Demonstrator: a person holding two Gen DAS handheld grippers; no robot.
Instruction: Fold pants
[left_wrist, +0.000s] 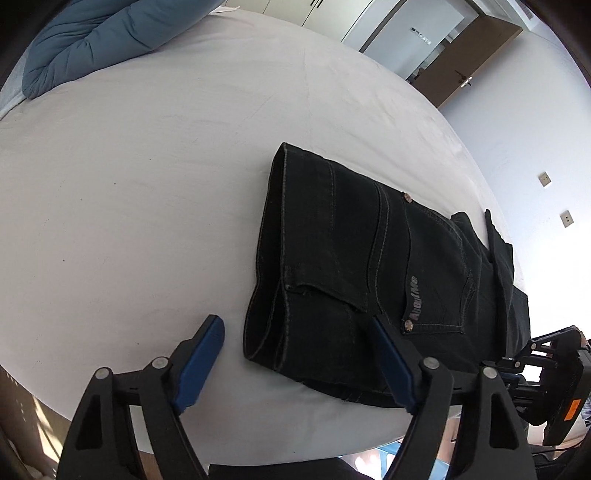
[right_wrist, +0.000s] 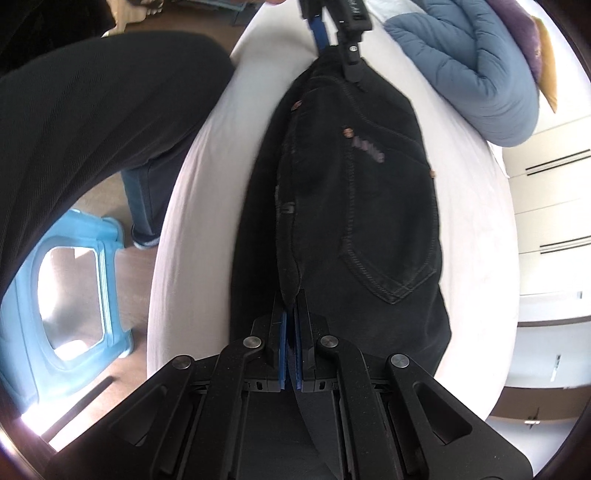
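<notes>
Pants (left_wrist: 369, 266) on bed (left_wrist: 147, 184), centre-right of frame, part-folded. Denim: heavy, limp, thick at seams. My right tongs (right_wrist: 293, 306) clamp fabric edge; left tongs (left_wrist: 295, 339) spread wide, empty. Grip waistband corner next, likely.

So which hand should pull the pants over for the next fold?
Probably the right gripper: it is shut on the black pants. The left gripper is open, holding nothing.

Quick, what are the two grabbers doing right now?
Left gripper: open, over the black pants, gripping nothing.
Right gripper: shut on the pants' edge.
</notes>
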